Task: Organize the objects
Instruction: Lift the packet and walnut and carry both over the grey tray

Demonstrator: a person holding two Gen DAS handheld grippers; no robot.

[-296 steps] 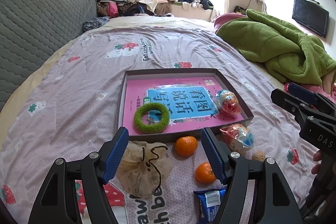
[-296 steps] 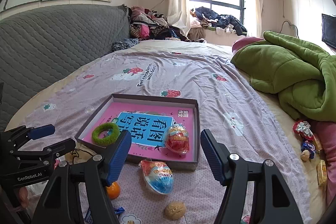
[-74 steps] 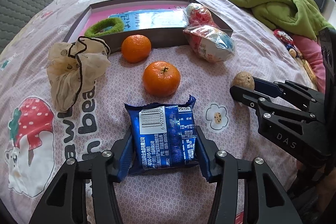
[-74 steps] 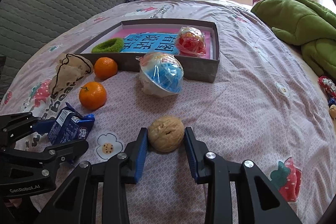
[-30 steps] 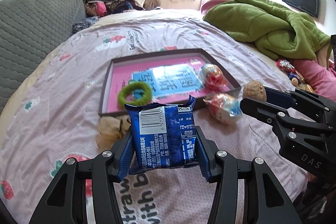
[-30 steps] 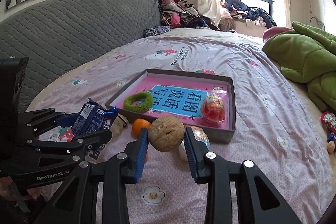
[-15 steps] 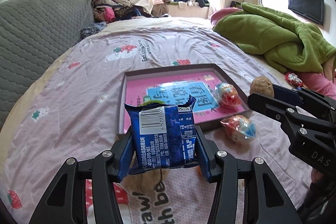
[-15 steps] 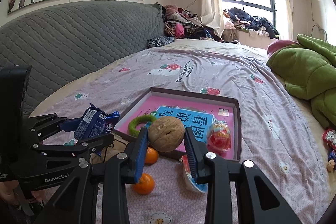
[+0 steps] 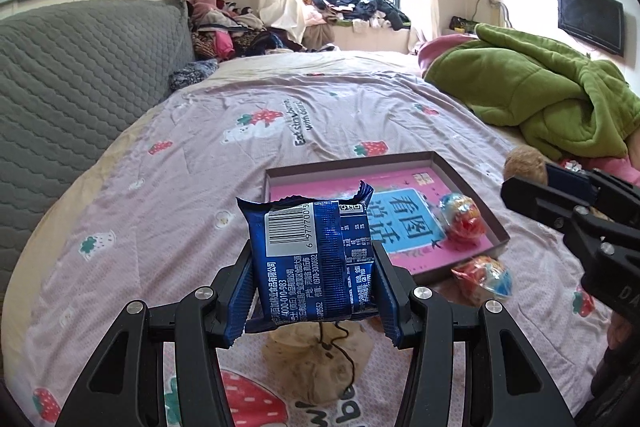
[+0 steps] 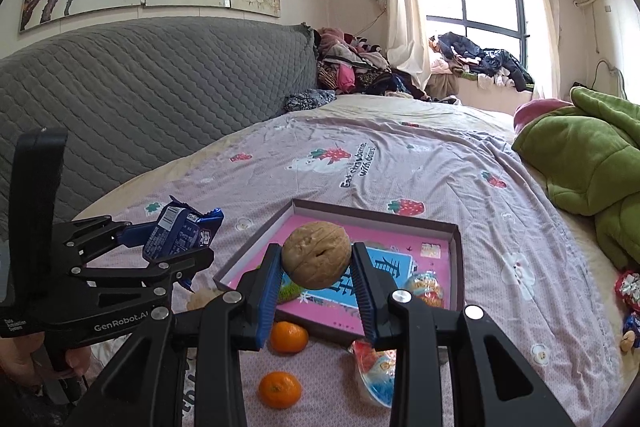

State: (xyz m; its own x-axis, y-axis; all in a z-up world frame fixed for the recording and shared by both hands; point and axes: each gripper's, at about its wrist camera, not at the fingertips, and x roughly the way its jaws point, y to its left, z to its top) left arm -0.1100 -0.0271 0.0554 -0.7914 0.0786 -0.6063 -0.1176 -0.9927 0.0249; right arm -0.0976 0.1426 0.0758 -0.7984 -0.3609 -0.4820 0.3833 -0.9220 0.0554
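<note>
both grippers are gripping at once, you are clamping the left gripper point(image 9: 314, 285) on the snack pack point(image 9: 314, 259) and the right gripper point(image 10: 316, 277) on the walnut point(image 10: 316, 255), holding them above the bed near the tray point(image 10: 456, 267), likely to drop in together.

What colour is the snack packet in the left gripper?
Dark blue snack packet with a white barcode patch, clearest in the left wrist view.

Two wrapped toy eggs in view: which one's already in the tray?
The red-orange egg, lying inside the tray by its right wall. The blue-and-red egg lies on the bedspread outside the tray's front edge.
</note>
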